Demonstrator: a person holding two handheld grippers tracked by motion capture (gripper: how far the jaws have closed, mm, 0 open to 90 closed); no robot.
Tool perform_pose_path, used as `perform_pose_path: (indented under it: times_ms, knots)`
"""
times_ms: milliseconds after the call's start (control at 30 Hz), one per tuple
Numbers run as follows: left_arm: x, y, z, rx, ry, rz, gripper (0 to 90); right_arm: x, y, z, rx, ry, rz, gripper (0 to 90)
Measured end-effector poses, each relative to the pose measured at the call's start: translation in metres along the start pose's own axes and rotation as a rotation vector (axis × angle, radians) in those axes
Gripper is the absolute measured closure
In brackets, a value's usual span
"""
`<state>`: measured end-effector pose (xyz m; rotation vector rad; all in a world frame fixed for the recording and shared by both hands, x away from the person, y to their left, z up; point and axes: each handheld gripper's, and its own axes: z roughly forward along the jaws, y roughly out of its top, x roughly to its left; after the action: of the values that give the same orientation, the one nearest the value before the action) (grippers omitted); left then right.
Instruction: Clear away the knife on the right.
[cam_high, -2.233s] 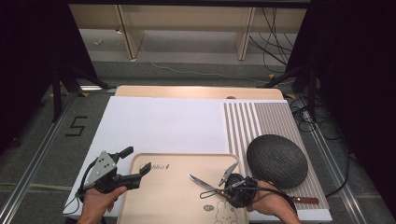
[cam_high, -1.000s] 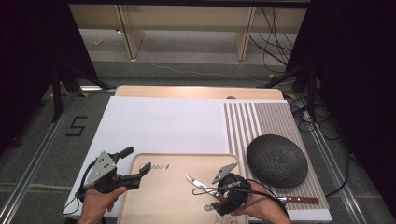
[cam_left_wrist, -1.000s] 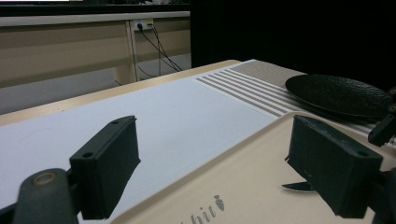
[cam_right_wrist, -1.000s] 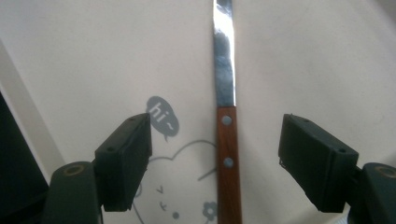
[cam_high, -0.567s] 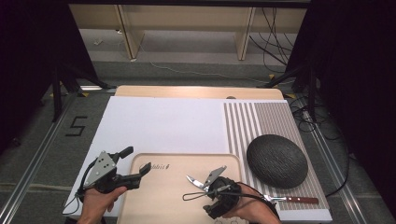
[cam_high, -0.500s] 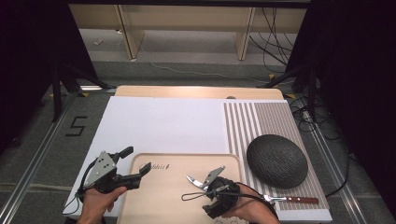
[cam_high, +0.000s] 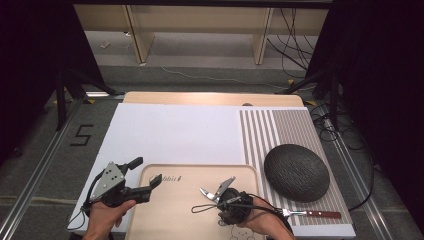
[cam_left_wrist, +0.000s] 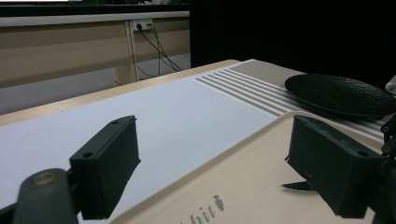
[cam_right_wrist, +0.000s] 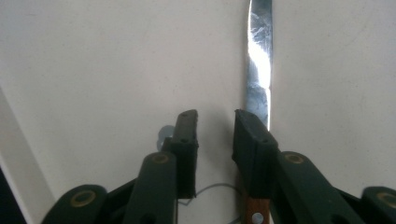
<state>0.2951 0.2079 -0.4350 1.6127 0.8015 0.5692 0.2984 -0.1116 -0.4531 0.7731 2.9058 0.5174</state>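
The right claw (cam_right_wrist: 215, 126) hangs over the wooden tray (cam_high: 175, 220), its jaws just closing to a narrow gap with nothing between them; a wooden-handled knife (cam_right_wrist: 258, 70) lies on the tray just beside one jaw. The left claw (cam_high: 146, 172) stands wide open and empty at the tray's left edge

The left gripper (cam_high: 144, 174) hovers level, jaws wide apart; the right gripper (cam_high: 216, 189), jaws just narrowed, points down with a small gap between them.
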Motion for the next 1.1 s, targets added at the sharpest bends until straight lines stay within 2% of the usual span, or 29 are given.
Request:
perform_pose_path:
  times_ms: [133,400,600,1100]
  knots:
    - [0.0,0.0,-0.001,0.006,0.007,0.0,15.8,0.0,0.001,0.002,0.013,-0.02,-0.007,81.5]
    - [0.0,0.0,0.0,0.006,0.006,-0.002,15.8,-0.004,0.001,0.004,0.02,-0.054,-0.002,88.4]
    - [0.0,0.0,0.0,0.006,0.006,-0.001,15.8,-0.009,0.0,0.004,0.021,-0.074,0.018,90.0]
    - [0.0,0.001,-0.002,0.003,0.006,0.002,15.8,-0.019,-0.01,-0.001,0.033,-0.108,0.025,90.0]
